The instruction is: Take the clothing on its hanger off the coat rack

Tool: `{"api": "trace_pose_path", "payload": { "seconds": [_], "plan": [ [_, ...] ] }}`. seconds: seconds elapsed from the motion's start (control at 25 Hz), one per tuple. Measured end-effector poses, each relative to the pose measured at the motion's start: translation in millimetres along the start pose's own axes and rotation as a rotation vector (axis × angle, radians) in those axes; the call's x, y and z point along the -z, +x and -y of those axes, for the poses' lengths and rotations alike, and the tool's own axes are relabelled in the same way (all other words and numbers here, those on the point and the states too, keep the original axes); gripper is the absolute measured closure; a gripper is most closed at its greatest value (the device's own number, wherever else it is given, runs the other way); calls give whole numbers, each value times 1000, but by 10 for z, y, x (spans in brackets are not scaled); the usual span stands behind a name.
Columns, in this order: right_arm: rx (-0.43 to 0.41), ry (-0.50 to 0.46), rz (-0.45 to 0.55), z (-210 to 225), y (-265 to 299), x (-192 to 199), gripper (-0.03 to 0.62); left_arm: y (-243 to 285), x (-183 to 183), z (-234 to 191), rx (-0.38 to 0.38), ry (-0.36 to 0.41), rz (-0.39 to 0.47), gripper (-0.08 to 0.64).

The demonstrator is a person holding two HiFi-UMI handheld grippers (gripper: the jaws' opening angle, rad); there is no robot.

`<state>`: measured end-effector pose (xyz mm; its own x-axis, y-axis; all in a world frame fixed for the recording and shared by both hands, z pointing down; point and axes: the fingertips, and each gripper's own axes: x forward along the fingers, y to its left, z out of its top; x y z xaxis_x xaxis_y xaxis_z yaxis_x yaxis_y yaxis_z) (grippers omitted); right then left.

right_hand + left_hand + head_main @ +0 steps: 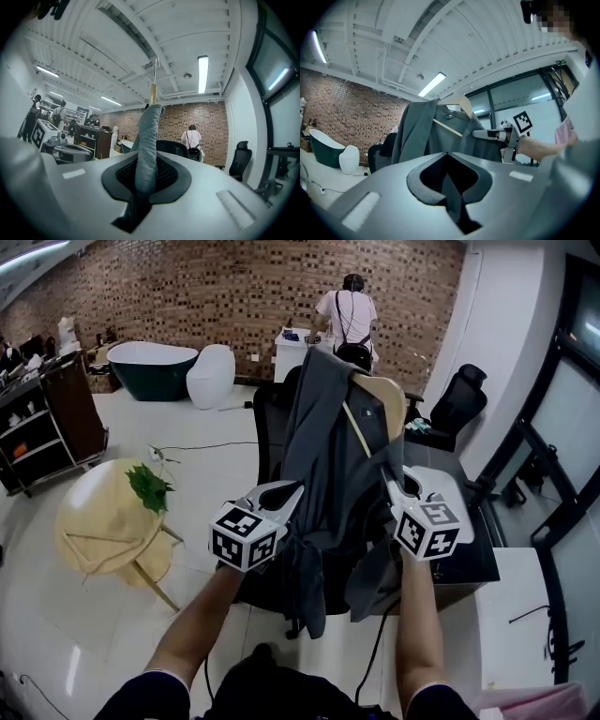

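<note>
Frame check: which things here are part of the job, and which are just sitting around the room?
Part of the job:
- grey garment
- wooden hanger inside it
- left tongs and right tongs, both clamped on the cloth

Just lying about:
- round table
- leafy plant
- green bathtub
- black office chair
- dark shelf cart
- person at the back

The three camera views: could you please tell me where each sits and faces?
Head view: on the person's head, facing steeply down at the grey garment on its hanger; left forearm, right forearm, left claw and right claw show.
Left gripper view: on the left claw, facing level along jaws shut on garment cloth; right claw and forearm show.
Right gripper view: on the right claw, facing the brick wall past clamped cloth; left claw shows.
Shared by both gripper views: garment, hanger.
</note>
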<state>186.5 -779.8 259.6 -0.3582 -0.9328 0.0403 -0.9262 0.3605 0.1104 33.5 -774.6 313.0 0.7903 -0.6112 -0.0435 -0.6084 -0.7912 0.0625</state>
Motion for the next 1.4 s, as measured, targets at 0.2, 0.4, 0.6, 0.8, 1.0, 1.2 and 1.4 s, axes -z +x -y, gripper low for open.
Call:
{"api": "trace_pose_path", "payload": {
  "seconds": [0.2,0.4,0.6,0.8,1.0,1.2,1.4],
  "plan": [
    [10,11,31,29,420,-159,565,159,-85,-434,17,3,-3,548],
    [-15,22,-4,35,716,-3,565,253,-23,-729,2,-19,-12,548],
    [-58,46,-50,22,933,314,565,339,187,-906,-22,-54,-47,548],
    [-112,84,-91,-39,1062,679,565,354,492,-1015,-48,-93,-92,548],
    [-155,121,-146,-141,1073,1122,565,356,859,-1041,-65,-146,-148,548],
    [-181,154,-203,-248,1091,1556,565,300,1260,-1049,-74,-191,-205,548],
    [-195,185,-295,-385,1092,2117,565,172,1713,-968,-65,-241,-266,548]
  ]
}}
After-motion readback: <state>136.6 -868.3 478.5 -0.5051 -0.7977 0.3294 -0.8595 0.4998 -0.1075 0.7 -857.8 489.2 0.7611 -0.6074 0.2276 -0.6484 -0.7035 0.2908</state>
